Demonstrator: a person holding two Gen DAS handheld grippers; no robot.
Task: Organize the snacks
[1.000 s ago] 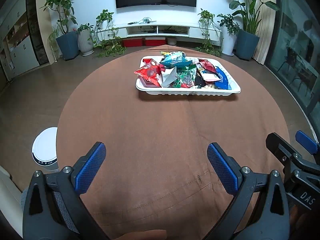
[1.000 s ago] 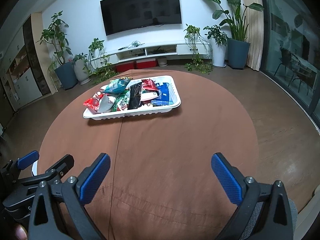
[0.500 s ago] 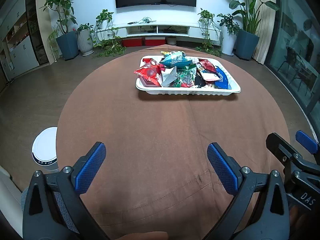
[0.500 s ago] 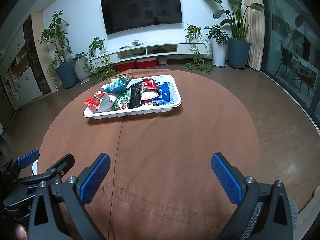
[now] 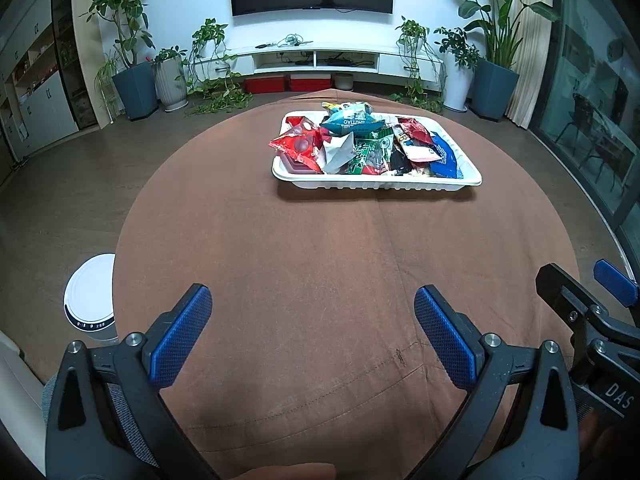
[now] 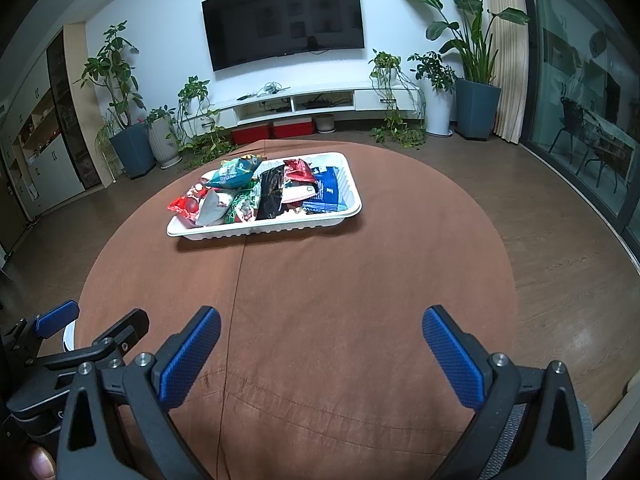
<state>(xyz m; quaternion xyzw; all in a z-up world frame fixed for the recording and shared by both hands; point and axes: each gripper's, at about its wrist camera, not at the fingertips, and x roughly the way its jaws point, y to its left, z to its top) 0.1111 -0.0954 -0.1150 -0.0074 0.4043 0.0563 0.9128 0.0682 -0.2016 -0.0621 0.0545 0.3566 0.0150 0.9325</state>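
Left wrist view: left gripper held low over the near edge of the round brown surface, pointing fwd, jaws wide apart w/ nothing between them. White tray of snacks sits well ahead, toward the far side, slightly right of the jaws' centre line. Packets piled and overlapping; red, teal, green, blue wrappers, labels mostly too small to read. Right gripper cut off at the right edge. A fingertip shows at the bottom edge, mostly hidden. White round bin on the floor, left of the surface.

Right wrist view: right gripper also low over the near edge, jaws wide apart, empty. Tray well ahead, left of centre line, angled. Left gripper partly visible at lower left, body cut off.
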